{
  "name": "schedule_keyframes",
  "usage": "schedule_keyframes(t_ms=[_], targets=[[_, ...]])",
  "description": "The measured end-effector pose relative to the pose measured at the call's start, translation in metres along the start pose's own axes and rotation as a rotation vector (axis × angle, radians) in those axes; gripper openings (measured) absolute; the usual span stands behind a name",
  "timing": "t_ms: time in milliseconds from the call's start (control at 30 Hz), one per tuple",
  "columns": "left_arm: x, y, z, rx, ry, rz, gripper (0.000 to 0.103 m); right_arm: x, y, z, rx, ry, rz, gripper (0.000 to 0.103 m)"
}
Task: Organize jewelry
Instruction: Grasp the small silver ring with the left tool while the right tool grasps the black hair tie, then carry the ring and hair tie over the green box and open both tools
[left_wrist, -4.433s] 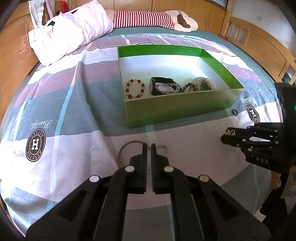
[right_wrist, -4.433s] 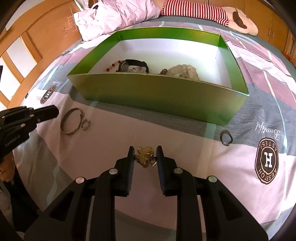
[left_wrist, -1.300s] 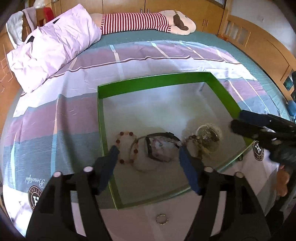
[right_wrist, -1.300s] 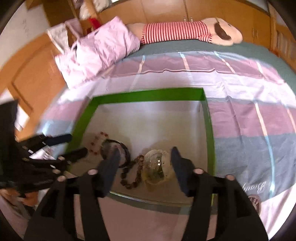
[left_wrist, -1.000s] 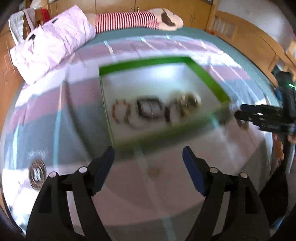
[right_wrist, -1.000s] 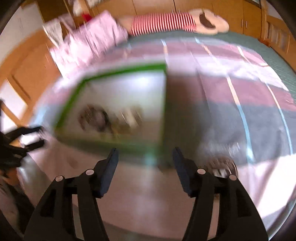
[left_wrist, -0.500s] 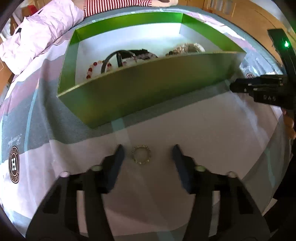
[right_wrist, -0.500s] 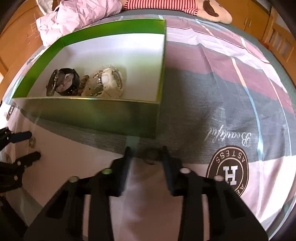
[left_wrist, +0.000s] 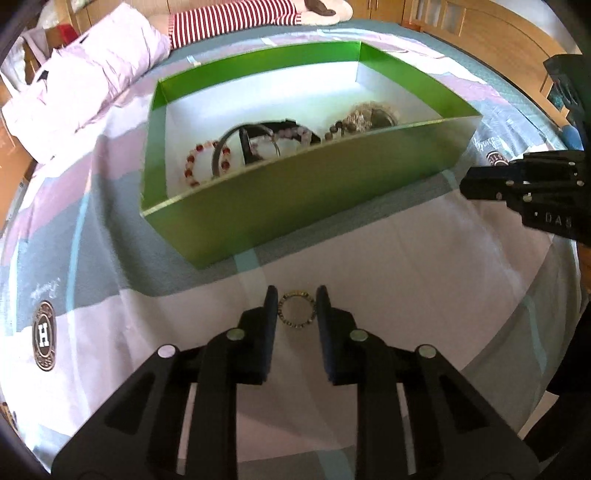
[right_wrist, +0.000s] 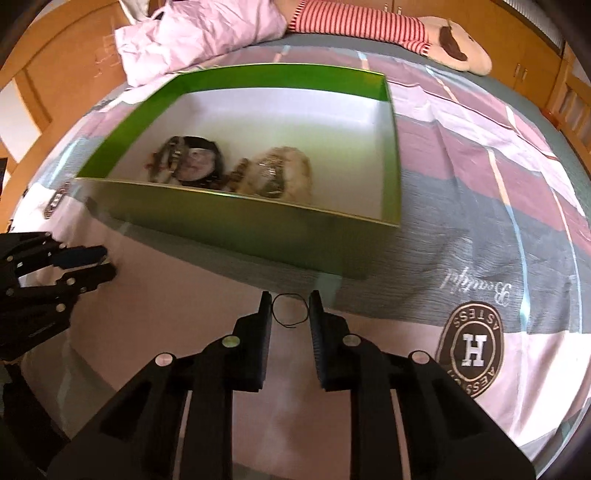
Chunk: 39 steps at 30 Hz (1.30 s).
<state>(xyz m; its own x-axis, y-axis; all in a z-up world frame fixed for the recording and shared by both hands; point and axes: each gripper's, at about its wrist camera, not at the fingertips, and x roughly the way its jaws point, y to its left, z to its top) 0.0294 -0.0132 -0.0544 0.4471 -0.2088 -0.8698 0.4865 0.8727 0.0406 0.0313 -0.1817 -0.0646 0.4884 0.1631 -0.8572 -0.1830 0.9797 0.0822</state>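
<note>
On the bed (left_wrist: 406, 266), a green box (left_wrist: 295, 192) is holding bracelets. Before it, the left gripper (left_wrist: 295, 308) is closing its fingers around a gold ring (left_wrist: 296, 308), the right gripper (right_wrist: 289, 308) pinching a thin dark ring (right_wrist: 290, 309).

The green box (left_wrist: 303, 206) looks like smooth card with a soft shine outside and plain matt white inside. The bedsheet (left_wrist: 406, 280) is matt printed cloth, slightly wrinkled. The small ring (left_wrist: 296, 309) is shiny metal with a grainy edge. Both claws, left (left_wrist: 295, 306) and right (right_wrist: 290, 308), are matt black plastic with bright metal pins.
</note>
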Motion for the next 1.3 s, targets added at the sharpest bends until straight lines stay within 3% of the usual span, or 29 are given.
schedule_keyframes(t_ms=[333,533,667,833,1033,1167,1300], targets=[[-0.026,-0.008,0.005,0.024,-0.089,0.055,0.021,-0.013,0.032,0.0,-0.041,-0.025,0.099,0.02],[-0.042,-0.003,0.016,0.005,-0.151,0.064,0.021,-0.04,0.041,0.013,-0.052,-0.151,0.145,0.02],[-0.048,0.005,0.022,-0.029,-0.172,0.056,0.021,-0.043,0.039,0.02,-0.022,-0.176,0.183,0.02],[-0.049,0.011,0.029,-0.057,-0.179,0.047,0.021,-0.04,0.04,0.027,-0.027,-0.176,0.154,0.02],[-0.052,0.037,0.078,-0.138,-0.218,0.027,0.021,-0.045,0.013,0.077,0.042,-0.237,0.125,0.02],[-0.033,0.058,0.121,-0.242,-0.19,-0.014,0.021,-0.017,-0.007,0.114,0.099,-0.19,0.084,0.02],[0.004,0.06,0.157,-0.231,-0.125,0.007,0.021,0.025,-0.017,0.137,0.12,-0.094,0.029,0.02]])
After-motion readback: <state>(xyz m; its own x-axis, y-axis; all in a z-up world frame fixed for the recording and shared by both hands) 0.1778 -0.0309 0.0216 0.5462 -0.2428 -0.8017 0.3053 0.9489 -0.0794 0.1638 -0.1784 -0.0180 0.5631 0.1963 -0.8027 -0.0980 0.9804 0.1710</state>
